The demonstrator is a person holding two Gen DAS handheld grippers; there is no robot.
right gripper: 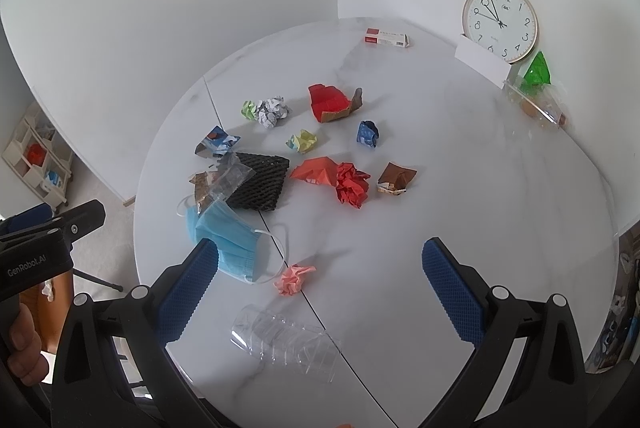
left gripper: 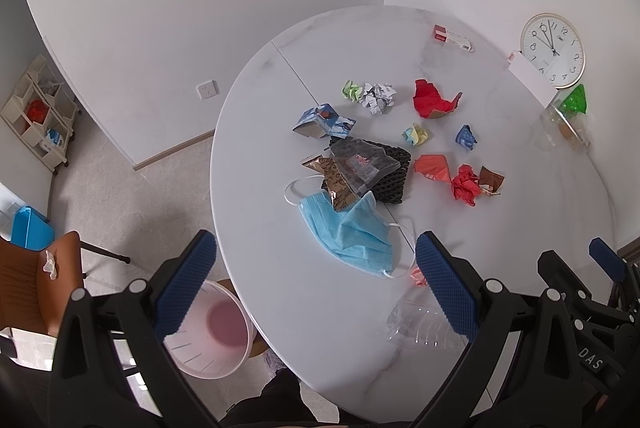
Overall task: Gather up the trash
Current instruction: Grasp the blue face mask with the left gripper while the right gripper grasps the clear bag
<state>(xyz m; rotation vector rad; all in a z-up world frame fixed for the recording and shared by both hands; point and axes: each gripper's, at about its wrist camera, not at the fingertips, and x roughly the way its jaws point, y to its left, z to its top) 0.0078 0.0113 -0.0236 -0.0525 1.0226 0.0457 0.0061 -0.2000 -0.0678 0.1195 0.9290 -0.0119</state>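
Observation:
Trash lies scattered on a round white table [left gripper: 280, 308] [right gripper: 480, 207]: a blue face mask [left gripper: 348, 232] [right gripper: 224, 232], a black foam net [left gripper: 394, 167] [right gripper: 260, 183], crumpled red paper [left gripper: 466, 183] [right gripper: 352, 183], a small pink paper wad [right gripper: 292, 278], a clear plastic cup on its side [right gripper: 284, 340] [left gripper: 420, 324] and several more wads and wrappers. A pink bin [left gripper: 212, 332] stands below the table's left edge. My left gripper [left gripper: 316, 284] is open above the mask. My right gripper [right gripper: 320, 288] is open above the cup and pink wad. Both are empty.
A wall clock [left gripper: 552, 49] [right gripper: 500, 21] leans at the table's far right beside a white card, a green wrapper [right gripper: 538, 69] and clear packaging. A red-and-white box [right gripper: 386, 37] lies at the far edge. A brown chair [left gripper: 36, 292] and a storage cart [left gripper: 38, 111] stand left.

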